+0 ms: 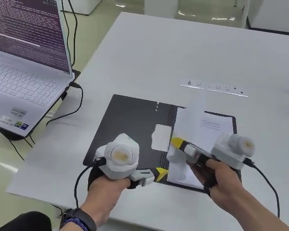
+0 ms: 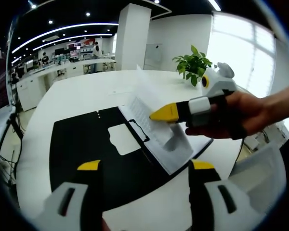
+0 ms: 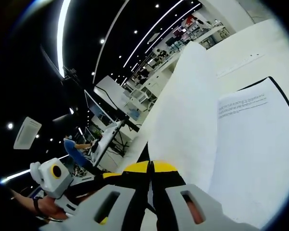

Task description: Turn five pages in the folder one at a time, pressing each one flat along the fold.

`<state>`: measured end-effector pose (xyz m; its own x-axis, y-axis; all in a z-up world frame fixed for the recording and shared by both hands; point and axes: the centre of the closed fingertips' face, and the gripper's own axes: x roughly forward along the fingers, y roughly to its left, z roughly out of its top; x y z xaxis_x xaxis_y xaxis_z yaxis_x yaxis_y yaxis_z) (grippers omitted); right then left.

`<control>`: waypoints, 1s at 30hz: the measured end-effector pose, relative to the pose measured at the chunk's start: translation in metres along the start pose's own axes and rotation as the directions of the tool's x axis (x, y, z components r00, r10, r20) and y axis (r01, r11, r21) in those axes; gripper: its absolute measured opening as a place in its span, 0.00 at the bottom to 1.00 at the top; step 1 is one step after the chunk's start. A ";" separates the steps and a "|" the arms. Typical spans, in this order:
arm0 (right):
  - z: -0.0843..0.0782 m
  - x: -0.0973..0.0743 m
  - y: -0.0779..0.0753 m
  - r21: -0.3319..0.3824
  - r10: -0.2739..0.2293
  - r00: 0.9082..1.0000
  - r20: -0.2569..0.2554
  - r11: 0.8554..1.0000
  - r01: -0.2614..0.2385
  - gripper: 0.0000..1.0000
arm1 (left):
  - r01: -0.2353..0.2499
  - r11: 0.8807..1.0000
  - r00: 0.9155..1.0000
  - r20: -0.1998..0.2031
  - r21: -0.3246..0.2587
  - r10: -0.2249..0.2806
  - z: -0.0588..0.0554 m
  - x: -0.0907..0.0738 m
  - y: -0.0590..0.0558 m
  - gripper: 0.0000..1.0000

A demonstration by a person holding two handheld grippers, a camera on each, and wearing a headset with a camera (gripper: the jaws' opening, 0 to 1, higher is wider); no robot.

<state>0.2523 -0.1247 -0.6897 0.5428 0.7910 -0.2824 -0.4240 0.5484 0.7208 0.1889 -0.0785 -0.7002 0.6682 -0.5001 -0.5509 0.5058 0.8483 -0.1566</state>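
The white worktop [image 1: 183,53] runs far across the head view, with a strip of sockets [image 1: 216,88] set into it toward the far right. Just beside its left edge stands an open laptop [image 1: 24,72], with black cables [image 1: 70,29] trailing behind it over a pale, glossy floor [image 1: 94,24]. In the left gripper view a white square pillar [image 2: 132,36] stands far off, and a potted plant [image 2: 193,65] sits near a bright window [image 2: 241,48] on the right. The ceiling [image 2: 106,19] is dark, crossed by long light strips [image 2: 62,30] and dotted with small spotlights [image 2: 88,14].
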 end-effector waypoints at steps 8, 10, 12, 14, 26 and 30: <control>-0.013 0.011 0.003 0.016 0.016 0.999 -0.031 1.000 -0.015 0.00 | -0.027 0.999 1.000 0.014 -0.022 0.027 -0.005 -0.012 0.008 0.73; -0.017 0.016 0.006 0.021 0.021 0.999 -0.038 1.000 -0.021 0.00 | -0.033 0.999 0.999 0.017 -0.026 0.033 -0.005 -0.015 0.011 0.73; -0.020 0.020 0.009 0.020 0.028 0.999 -0.046 0.999 -0.027 0.00 | -0.042 0.999 0.999 0.022 -0.032 0.043 -0.005 -0.018 0.015 0.73; -0.022 0.025 0.010 0.024 0.033 0.998 -0.050 0.999 -0.032 0.00 | -0.045 0.998 0.999 0.025 -0.035 0.046 -0.006 -0.021 0.017 0.73; -0.042 0.054 0.026 0.041 0.065 0.993 -0.097 0.997 -0.061 0.00 | -0.058 0.998 0.998 0.033 -0.017 0.059 -0.005 -0.039 0.029 0.73; -0.048 0.061 0.028 0.048 0.067 0.992 -0.110 0.997 -0.062 0.00 | -0.067 0.997 0.997 0.040 -0.024 0.068 -0.006 -0.045 0.036 0.73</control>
<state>0.2385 -0.0485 -0.7174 0.4305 0.8509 -0.3012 -0.4216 0.4846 0.7664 0.1742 -0.0242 -0.6857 0.7221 -0.4479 -0.5272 0.4469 0.8838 -0.1386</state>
